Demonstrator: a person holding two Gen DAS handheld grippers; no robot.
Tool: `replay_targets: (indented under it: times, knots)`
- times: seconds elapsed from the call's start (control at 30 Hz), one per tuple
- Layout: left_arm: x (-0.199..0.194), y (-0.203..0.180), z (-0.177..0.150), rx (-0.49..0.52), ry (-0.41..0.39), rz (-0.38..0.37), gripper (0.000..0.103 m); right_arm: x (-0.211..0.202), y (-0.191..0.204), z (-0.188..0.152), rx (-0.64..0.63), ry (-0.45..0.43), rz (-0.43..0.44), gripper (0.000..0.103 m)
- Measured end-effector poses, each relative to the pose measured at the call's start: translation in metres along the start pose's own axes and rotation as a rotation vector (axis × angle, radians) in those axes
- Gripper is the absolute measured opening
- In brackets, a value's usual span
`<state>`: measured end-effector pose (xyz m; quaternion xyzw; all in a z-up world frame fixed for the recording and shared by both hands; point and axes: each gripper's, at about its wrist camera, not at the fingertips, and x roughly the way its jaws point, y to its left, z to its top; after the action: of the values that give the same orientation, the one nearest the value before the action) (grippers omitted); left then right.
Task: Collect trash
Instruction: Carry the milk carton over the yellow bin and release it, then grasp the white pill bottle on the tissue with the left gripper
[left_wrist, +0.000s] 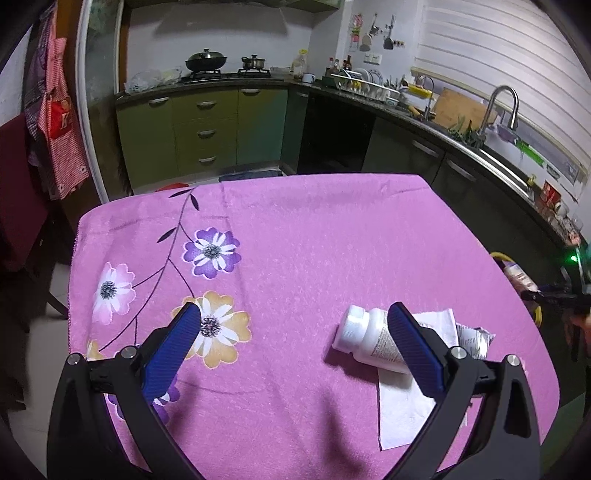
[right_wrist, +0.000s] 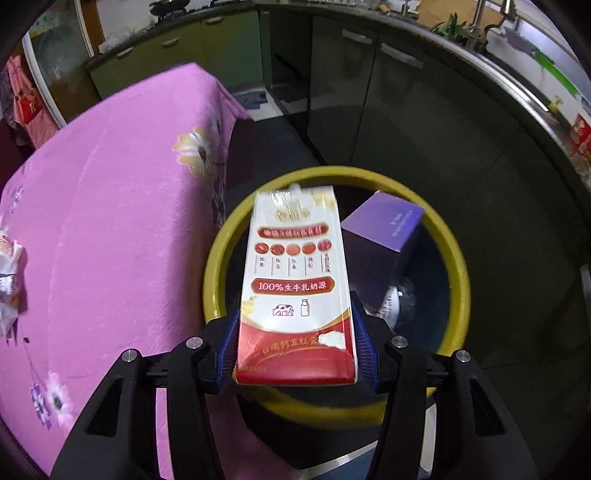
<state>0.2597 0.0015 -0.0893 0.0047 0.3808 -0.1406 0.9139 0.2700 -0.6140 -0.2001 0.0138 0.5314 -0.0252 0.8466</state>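
A red-and-white milk carton (right_wrist: 295, 280) stands between the blue pads of my right gripper (right_wrist: 295, 347), right over a yellow-rimmed bin (right_wrist: 218, 258). The ribbed pad faces show on both sides of the carton, so the jaws look loose and open around it. In the bin lie a purple box (right_wrist: 384, 225) and other trash. My left gripper (left_wrist: 295, 314) hangs open over the pink floral tablecloth (left_wrist: 314, 229). A white pill bottle (left_wrist: 364, 332) lies on a white tissue (left_wrist: 402, 413) beside its right finger (left_wrist: 410, 343). A crumpled foil wrapper (left_wrist: 476, 339) lies just behind.
The bin's yellow rim (left_wrist: 537, 314) shows past the table's right edge, on the dark floor by the kitchen cabinets (right_wrist: 388, 110). A crumpled wrapper (right_wrist: 9, 280) sits at the far left on the cloth. A dark chair (left_wrist: 22, 206) stands left of the table.
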Motion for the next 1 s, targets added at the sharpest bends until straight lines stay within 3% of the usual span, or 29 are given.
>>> replay_targets:
  times: [0.2, 0.57, 0.73, 1.0]
  knots:
    - [0.002, -0.011, -0.003, 0.044, 0.010, -0.039, 0.096, -0.019, -0.004, -0.012, 0.047, -0.078, 0.018, 0.068]
    - [0.025, -0.044, -0.004, 0.143, 0.087, -0.217, 0.096, -0.066, 0.008, -0.051, 0.063, -0.160, 0.128, 0.070]
    - [0.045, -0.060, -0.006, 0.229, 0.142, -0.230, 0.096, -0.075, 0.012, -0.055, 0.058, -0.179, 0.170, 0.070]
    - [0.065, -0.064, -0.010, 0.289, 0.178, -0.171, 0.096, -0.065, 0.015, -0.054, 0.057, -0.169, 0.201, 0.071]
